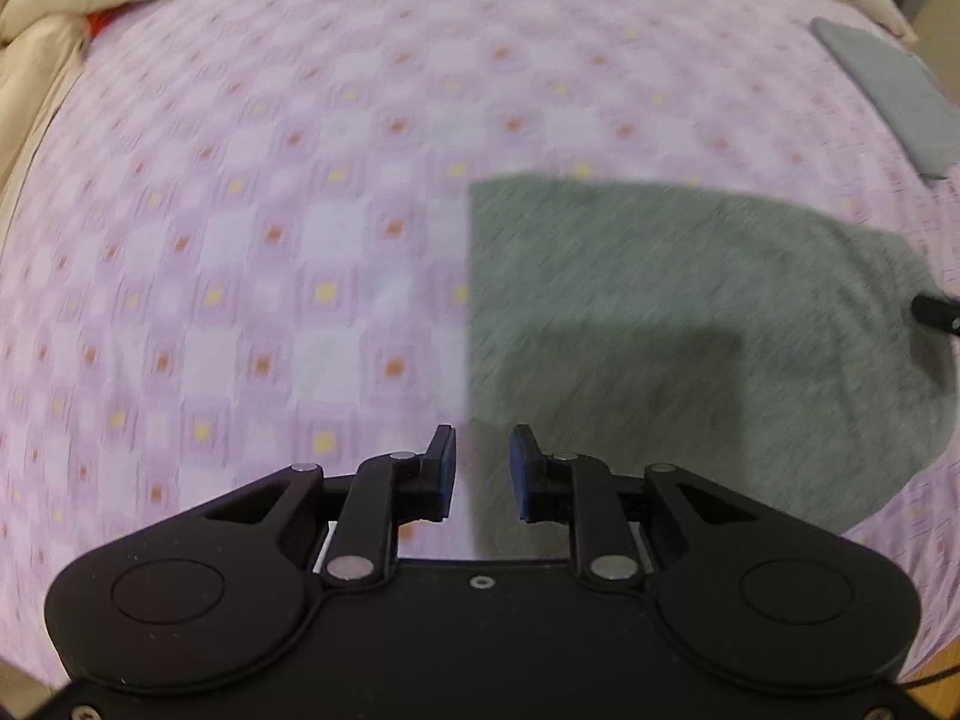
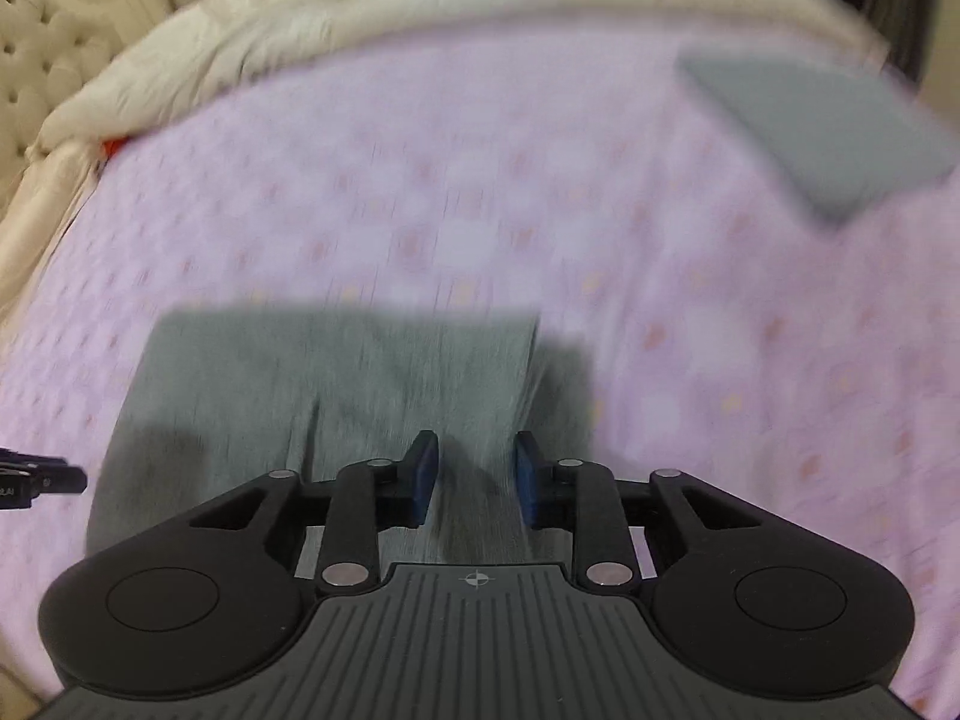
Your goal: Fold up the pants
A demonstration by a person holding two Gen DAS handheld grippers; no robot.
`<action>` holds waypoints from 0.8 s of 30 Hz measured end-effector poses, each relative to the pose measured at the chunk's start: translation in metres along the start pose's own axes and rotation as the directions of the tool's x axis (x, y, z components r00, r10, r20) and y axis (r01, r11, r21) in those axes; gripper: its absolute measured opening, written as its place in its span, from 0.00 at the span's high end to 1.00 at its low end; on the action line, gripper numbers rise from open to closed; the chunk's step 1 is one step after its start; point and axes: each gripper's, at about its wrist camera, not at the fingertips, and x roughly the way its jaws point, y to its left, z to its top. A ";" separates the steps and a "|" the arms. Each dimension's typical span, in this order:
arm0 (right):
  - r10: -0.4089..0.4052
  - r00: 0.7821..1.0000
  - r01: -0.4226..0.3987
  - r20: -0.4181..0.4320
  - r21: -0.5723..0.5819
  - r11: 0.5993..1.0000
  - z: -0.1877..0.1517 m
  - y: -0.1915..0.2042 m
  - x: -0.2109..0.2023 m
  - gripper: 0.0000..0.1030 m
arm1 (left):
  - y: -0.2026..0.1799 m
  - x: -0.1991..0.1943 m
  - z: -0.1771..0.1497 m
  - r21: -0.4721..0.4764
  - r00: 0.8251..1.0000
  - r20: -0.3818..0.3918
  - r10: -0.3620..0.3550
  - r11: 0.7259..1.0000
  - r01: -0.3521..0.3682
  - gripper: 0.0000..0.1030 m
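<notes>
While pants [image 1: 690, 324] lie folded, bedsheet [image 1: 240, 240] surrounds them.

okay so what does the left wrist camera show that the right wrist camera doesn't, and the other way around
Only the left wrist view shows the left gripper head-on, open over the left edge of the gray pants, and the sheet's checks with yellow and orange dots fairly sharply. Only the right wrist view shows the tufted cream headboard and the right gripper, open above the pants. Both show the pants folded on the pink sheet, the cream comforter at the back, a folded gray item far right, and a small red patch.
</notes>
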 end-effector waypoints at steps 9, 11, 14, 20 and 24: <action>-0.013 0.997 0.003 -0.081 -0.117 0.993 0.005 0.020 0.053 0.74 | -0.037 0.046 0.053 0.073 1.000 0.019 0.008 0.997 -0.009 0.67; -0.026 0.991 0.011 -0.129 -0.117 0.993 0.002 0.014 0.074 0.74 | -0.037 0.066 0.063 0.062 1.000 -0.009 0.025 0.998 -0.024 0.67; -0.012 0.992 -0.002 -0.122 -0.115 0.993 0.003 0.010 0.083 0.74 | -0.031 0.094 0.072 0.042 0.998 -0.057 0.031 0.999 -0.029 0.68; 0.000 0.994 -0.012 -0.108 -0.108 0.994 -0.001 0.007 0.074 0.74 | -0.043 0.095 0.071 0.156 0.998 -0.028 0.060 0.986 -0.055 0.68; 0.004 0.998 -0.013 -0.066 -0.142 0.990 0.007 0.015 0.053 0.74 | -0.032 0.065 0.063 0.078 0.999 0.007 0.047 0.996 -0.048 0.67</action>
